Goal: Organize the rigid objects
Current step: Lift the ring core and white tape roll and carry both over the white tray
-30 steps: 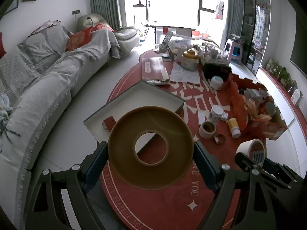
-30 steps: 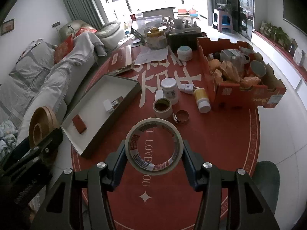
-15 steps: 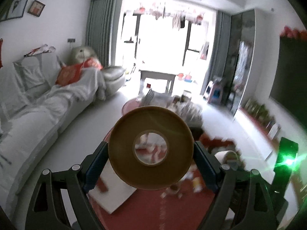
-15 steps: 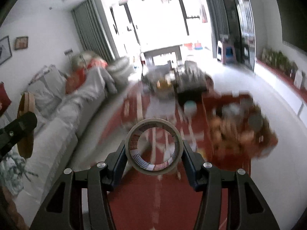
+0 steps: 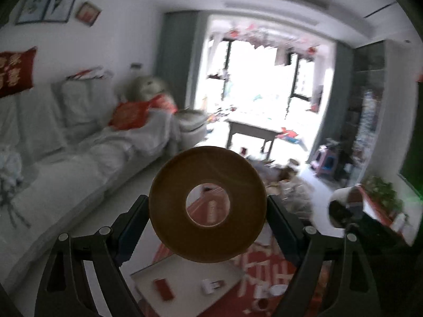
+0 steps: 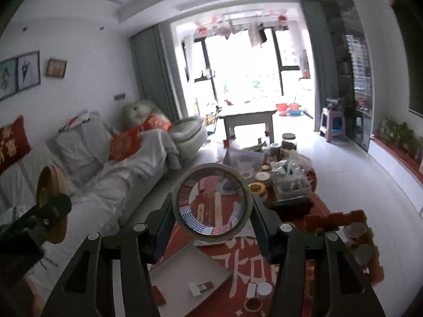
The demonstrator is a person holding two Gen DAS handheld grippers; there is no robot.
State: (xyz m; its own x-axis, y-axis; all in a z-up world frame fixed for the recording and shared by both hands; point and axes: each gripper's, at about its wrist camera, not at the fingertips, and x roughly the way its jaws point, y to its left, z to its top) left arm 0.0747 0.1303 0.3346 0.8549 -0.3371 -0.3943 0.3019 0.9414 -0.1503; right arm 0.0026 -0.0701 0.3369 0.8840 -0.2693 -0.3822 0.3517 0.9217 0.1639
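Note:
My left gripper (image 5: 207, 203) is shut on a thick brown tape roll (image 5: 169, 206), held upright and high above the red table (image 5: 267, 272). In the right wrist view my right gripper (image 6: 212, 203) is shut on a thin pale tape roll (image 6: 246, 198) with a printed inner core. The brown tape roll (image 6: 49, 185) and the left gripper show at that view's left edge; the pale roll (image 5: 343, 200) shows at the right of the left wrist view. Below lies an open white tray (image 6: 182, 272) holding a red card (image 5: 164, 288) and a small white piece (image 6: 194, 289).
The red round table carries a cardboard box (image 6: 351, 240) of items at the right, jars and bags (image 6: 288, 166) at the far end, and small cups (image 6: 264, 289) near the tray. A white-covered sofa (image 6: 105, 185) runs along the left. White floor lies to the right.
Both grippers have risen with their tape rolls and tilted up from looking down at the table towards the room and window. The table has dropped to the bottom of both views.

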